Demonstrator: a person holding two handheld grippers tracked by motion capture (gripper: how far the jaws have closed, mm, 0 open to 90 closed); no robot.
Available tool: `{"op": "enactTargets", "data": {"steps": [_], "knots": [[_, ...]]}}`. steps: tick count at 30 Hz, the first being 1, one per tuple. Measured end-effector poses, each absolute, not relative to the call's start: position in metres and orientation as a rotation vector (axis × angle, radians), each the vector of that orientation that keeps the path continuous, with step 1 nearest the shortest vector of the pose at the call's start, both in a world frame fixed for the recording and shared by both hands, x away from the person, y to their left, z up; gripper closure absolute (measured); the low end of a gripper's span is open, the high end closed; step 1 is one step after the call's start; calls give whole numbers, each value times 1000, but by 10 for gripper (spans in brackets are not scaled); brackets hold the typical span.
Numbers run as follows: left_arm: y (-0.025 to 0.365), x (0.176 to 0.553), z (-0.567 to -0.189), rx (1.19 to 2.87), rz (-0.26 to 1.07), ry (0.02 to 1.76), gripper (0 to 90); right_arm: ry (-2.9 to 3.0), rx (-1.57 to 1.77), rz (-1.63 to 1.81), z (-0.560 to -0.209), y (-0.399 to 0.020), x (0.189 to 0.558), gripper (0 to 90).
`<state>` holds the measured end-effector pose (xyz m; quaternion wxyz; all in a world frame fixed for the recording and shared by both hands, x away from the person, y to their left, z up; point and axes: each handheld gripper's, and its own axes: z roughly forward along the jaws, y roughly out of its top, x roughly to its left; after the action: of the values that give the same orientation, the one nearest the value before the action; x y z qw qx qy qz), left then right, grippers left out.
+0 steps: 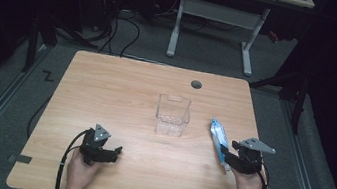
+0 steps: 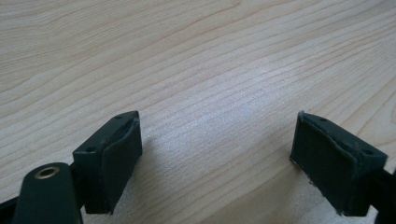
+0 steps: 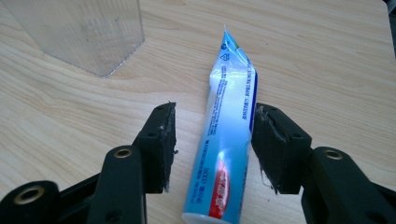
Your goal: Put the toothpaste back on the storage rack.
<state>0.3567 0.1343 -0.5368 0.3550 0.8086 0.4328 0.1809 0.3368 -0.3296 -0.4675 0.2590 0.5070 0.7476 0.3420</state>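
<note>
Pale wood table (image 1: 122,82), high view: clear plastic bin (image 1: 172,115) mid-table, toothpaste tube (image 1: 219,138) just right of it, near the table's right edge. Left hand-held gripper (image 1: 117,151) released, wide room around. Right gripper view: right hand-held gripper (image 3: 212,140) straddles the tube w/ jaws apart, not yet clenched. Prob. grasp step; next: squeeze, lift.

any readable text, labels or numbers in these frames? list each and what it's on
Toothpaste tube: lines of small print run along its length and a small triangular symbol sits near the crimped end, all too blurred to read.
Toothpaste tube, near the cap: a red and white graphic, no legible word.
Clear plastic container: no text.
Table, left gripper, right gripper: no markings.
</note>
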Motion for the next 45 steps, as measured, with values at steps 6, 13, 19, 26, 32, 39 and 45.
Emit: {"op": "enactTargets", "data": {"steps": [6, 13, 19, 26, 32, 39, 45], "knots": [[134, 357, -537, 2090, 468, 1118, 165, 2043, 1395, 880, -462, -331, 349, 497], [134, 357, -537, 2090, 467, 1119, 165, 2072, 1412, 837, -460, -330, 362, 483], [134, 357, -537, 2089, 467, 1119, 166, 2105, 1427, 799, -460, -328, 373, 468], [134, 357, -537, 2089, 467, 1119, 166, 2129, 1454, 762, -463, -326, 385, 459], [134, 357, -537, 2089, 467, 1119, 166, 2146, 1446, 734, -461, -322, 393, 450], [134, 357, -537, 2090, 467, 1119, 166, 2169, 1459, 695, -462, -317, 405, 436], [134, 357, -537, 2089, 467, 1119, 166, 2197, 1483, 655, -467, -313, 415, 424]]}}
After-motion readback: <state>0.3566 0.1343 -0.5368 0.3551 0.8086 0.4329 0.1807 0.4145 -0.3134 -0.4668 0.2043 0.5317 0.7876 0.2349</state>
